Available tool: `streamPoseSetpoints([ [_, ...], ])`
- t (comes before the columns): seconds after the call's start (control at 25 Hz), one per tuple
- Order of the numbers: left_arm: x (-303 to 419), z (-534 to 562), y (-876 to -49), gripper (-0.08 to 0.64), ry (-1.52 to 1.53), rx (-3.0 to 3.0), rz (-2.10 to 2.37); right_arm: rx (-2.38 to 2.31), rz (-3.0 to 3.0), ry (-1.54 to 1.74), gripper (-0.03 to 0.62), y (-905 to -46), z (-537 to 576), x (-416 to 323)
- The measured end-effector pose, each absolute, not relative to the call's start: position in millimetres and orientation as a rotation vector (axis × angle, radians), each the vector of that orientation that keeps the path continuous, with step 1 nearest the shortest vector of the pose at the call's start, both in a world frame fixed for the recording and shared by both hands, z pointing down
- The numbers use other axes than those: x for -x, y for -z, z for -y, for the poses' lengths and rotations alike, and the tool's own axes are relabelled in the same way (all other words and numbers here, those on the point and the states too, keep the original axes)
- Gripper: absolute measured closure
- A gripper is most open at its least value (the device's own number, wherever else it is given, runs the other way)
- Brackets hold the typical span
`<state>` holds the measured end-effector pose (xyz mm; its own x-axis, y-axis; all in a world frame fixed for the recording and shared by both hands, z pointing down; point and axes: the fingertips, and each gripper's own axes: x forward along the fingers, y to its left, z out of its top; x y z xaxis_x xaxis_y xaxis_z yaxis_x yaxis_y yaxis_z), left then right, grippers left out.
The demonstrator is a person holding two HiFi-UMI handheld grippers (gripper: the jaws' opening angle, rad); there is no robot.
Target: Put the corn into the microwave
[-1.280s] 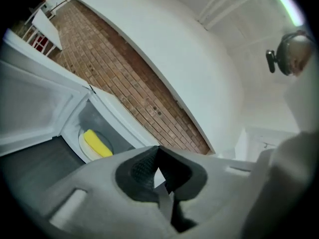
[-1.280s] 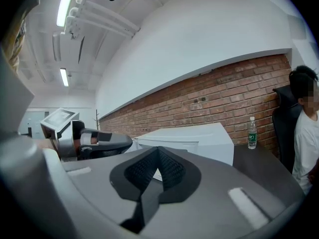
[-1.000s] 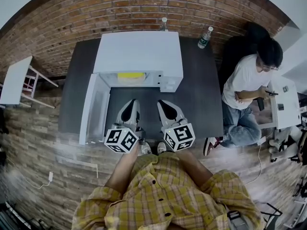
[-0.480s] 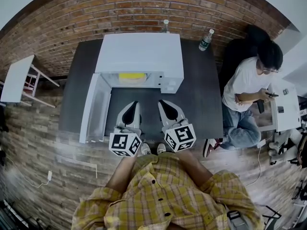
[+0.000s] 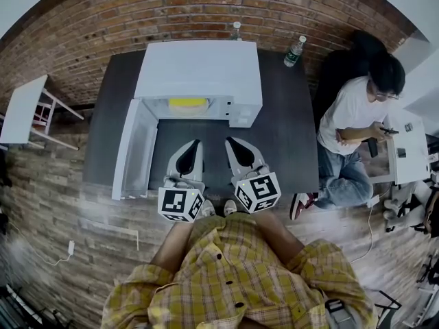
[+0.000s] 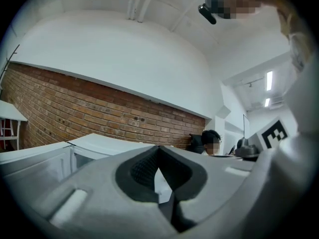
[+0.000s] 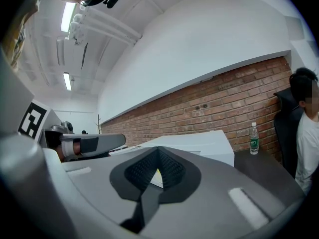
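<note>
- Since the earlier frames, the left claw [image 5: 195, 144] has rolled about its own line: its marker cube [image 5: 180, 204], tilted a second ago, now sits squarer to the camera and slightly further right. The right claw [image 5: 230, 144] has hardly shifted.
- The left claw is pressed together. In the left gripper view its jaws meet along one seam with nothing between them, and it touches nothing.
- The right claw is also pressed together and empty. The right gripper view shows its jaws meeting the same way.
- Both claws point level towards the microwave [image 5: 199, 67], side by side over the front of the dark tabletop [image 5: 288, 136]. Their tips lean a little towards each other and stay short of the microwave's opening.
- The person's forearms reach forward from a yellow plaid shirt [image 5: 233, 279], one behind each cube.
- The corn [image 5: 187, 103] lies inside the microwave, a yellow shape just behind the front edge of the cavity and well apart from both claws.
- The door [image 5: 134, 149] stands swung open on the left, its edge reaching towards the front of the tabletop.
- A bottle [image 5: 293, 52] stands on the tabletop right of the microwave, near the brick wall [image 5: 82, 40].
- A seated person [image 5: 353, 122] is beside the tabletop's right end.
</note>
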<state>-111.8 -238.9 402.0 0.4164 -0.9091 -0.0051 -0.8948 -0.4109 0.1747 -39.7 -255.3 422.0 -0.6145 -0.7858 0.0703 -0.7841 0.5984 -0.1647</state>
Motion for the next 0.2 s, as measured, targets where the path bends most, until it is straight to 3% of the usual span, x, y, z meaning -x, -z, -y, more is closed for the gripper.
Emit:
streamPoseSetpoints([
  [0.2, 108.0, 238.0, -400.1, 0.561, 0.140, -2.536, 1.624, 1.373, -2.795, 0.274, 0.589, -420.7, 255.5, 36.8],
])
